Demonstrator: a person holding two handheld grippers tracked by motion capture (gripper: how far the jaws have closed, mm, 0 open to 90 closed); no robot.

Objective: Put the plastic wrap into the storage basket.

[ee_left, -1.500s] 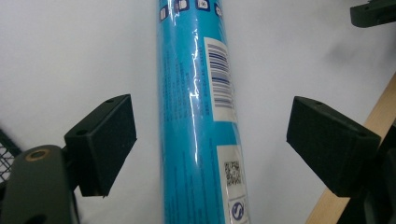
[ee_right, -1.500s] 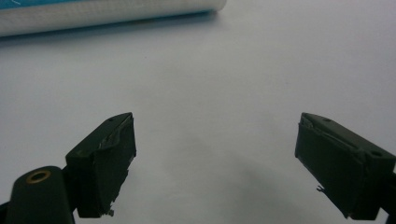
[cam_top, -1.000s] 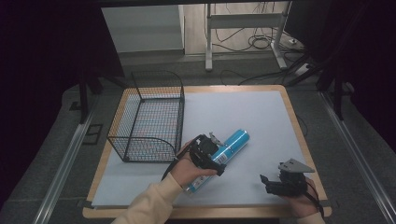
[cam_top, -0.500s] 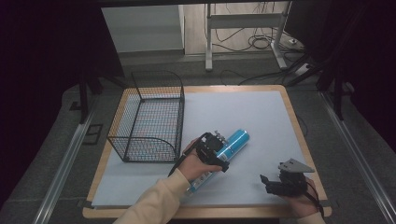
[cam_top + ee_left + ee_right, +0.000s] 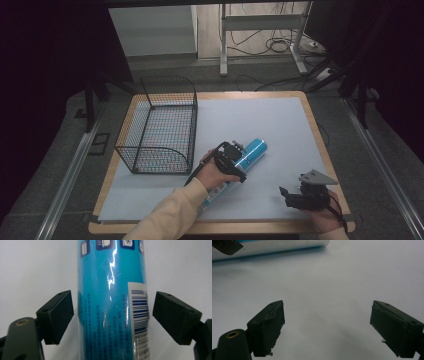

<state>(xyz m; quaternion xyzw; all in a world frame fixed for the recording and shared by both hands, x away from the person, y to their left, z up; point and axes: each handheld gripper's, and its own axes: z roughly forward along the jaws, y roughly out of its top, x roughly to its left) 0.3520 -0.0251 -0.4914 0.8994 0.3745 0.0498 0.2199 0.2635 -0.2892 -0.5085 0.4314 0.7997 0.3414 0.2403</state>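
In the left gripper view the jaws of the left gripper [image 5: 112, 317] straddle a blue cylindrical tube [image 5: 112, 302]; they have just been closing, yet a sliver of white surface shows on each side, so the pads do not press on it. The right gripper [image 5: 327, 327] has its jaws wide apart over bare sheet, with nothing between them.

The tube lies flat on a white sheet [image 5: 270, 125] that covers a wood-edged tabletop [image 5: 310, 125]. A black wire basket [image 5: 160, 130] stands near the tube, at the sheet's left side. Beyond the tabletop is grey floor with metal table legs and loose cables, dark at both sides.

In the high view the left hand [image 5: 216, 172] and gripper cover the tube's near part, and its small print is unreadable.

Its long axis runs diagonally, the far end pointing up-right, away from the person.
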